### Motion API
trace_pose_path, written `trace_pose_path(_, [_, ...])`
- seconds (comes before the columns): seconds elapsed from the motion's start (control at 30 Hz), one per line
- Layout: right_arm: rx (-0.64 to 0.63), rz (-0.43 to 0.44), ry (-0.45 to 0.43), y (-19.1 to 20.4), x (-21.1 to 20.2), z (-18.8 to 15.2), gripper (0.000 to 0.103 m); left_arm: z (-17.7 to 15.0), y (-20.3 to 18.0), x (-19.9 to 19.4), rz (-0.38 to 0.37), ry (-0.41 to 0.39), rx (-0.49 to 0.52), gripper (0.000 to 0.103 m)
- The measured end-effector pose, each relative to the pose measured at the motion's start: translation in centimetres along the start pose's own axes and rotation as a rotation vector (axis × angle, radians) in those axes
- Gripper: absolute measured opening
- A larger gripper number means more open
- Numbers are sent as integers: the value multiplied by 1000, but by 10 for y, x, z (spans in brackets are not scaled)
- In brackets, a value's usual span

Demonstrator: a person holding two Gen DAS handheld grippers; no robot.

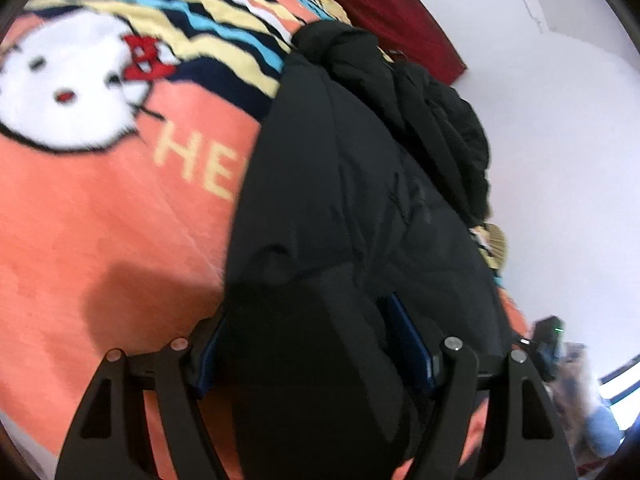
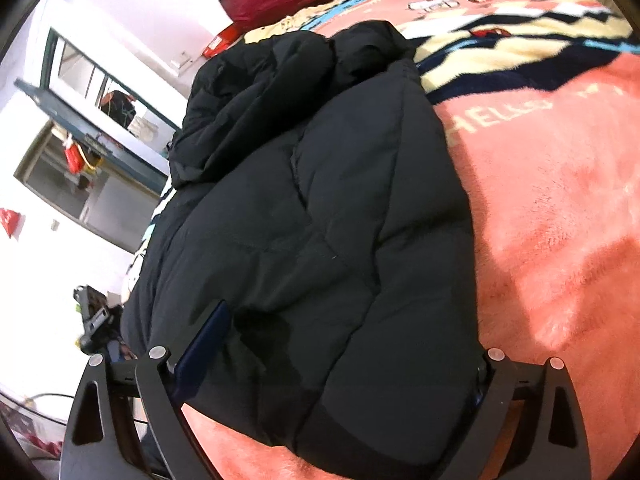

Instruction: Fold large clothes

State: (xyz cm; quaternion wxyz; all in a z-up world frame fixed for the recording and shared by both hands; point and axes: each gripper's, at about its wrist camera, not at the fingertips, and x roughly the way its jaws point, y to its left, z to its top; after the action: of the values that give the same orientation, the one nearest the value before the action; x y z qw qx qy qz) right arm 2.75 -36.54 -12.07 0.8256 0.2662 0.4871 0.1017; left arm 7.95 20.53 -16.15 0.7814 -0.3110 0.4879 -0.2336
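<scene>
A black padded jacket (image 1: 360, 184) lies bunched lengthwise on a pink cartoon blanket (image 1: 100, 220), its hood end toward the far side. My left gripper (image 1: 314, 340) is over the jacket's near end. A thick fold of the black fabric fills the gap between its blue pads (image 1: 412, 344), so it is shut on that fold. In the right wrist view the same jacket (image 2: 320, 200) spreads across the blanket (image 2: 560, 200). My right gripper (image 2: 344, 352) stands wide astride the jacket's near hem, one finger at each side of it, without pinching it.
A dark red headboard (image 1: 392, 4) stands behind the bed against a white wall (image 1: 560, 160). Beside the bed are a window (image 2: 92, 136) and a black device (image 2: 90, 316). The pink blanket lies bare beside the jacket.
</scene>
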Motion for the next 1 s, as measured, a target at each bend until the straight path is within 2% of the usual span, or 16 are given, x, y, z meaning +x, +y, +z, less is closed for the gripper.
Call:
trace_pose_path(0.13, [21, 11, 44, -5, 5, 4, 95, -8, -2, 5, -60, 56, 6, 72])
trace_pose_path(0.27, [38, 24, 68, -9, 8, 3, 95, -15, -7, 6, -108, 71, 5, 72])
trace_pose_path(0.37, [53, 36, 75, -11, 9, 3, 95, -16, -16, 4, -101, 53, 24, 72])
trace_pose_path(0.47, [75, 52, 79, -13, 8, 2, 89, -14, -27, 0, -100, 39, 51, 70])
trace_pose_path(0.63, [97, 86, 71, -16, 5, 1, 64, -14, -44, -1, -61, 35, 97, 70])
trace_pose_path(0.9, [87, 89, 83, -16, 10, 0, 61, -16, -61, 2, -30, 29, 96, 70])
trace_pose_path(1.0, [124, 82, 74, -24, 10, 1, 59, -17, -64, -1, -19, 15, 91, 70])
